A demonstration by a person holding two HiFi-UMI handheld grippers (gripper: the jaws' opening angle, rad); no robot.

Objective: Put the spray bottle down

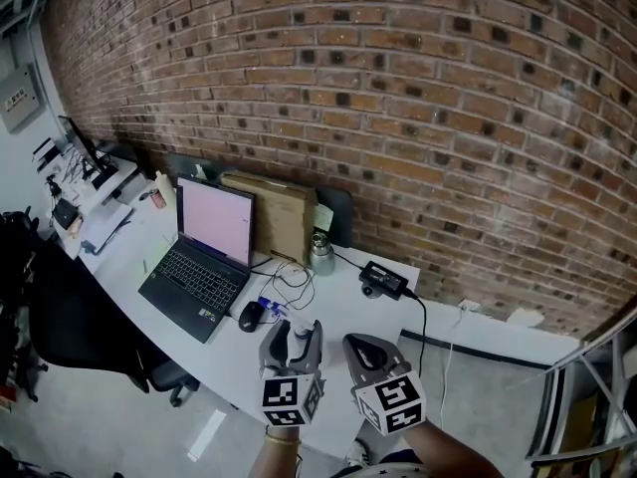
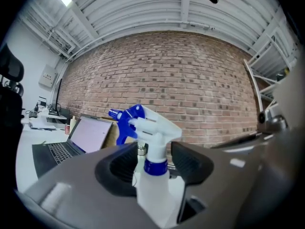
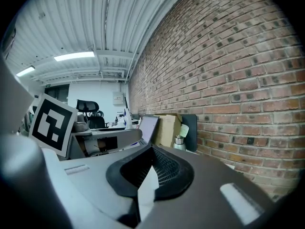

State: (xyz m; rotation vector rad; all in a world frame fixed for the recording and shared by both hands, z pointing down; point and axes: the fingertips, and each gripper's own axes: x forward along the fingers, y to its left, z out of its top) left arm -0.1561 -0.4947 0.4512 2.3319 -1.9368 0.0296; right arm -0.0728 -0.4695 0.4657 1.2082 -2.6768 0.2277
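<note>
Spray bottle (image 2: 153,187) stands upright between the jaws of the left hand-held gripper (image 2: 153,160). The jaws are spread and the pads look clear of the neck, so it is released. The bottle seems to rest on the tabletop (image 1: 343,302) near its front edge. Right hand-held gripper (image 3: 151,171) is closed and empty. Put-down looks basically done; only backing the left away is left.

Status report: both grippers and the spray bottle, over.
Left gripper open. Right gripper shut, empty. Spray bottle upright between left fingers, unclamped. Mouse and cables on desk just beyond.
</note>
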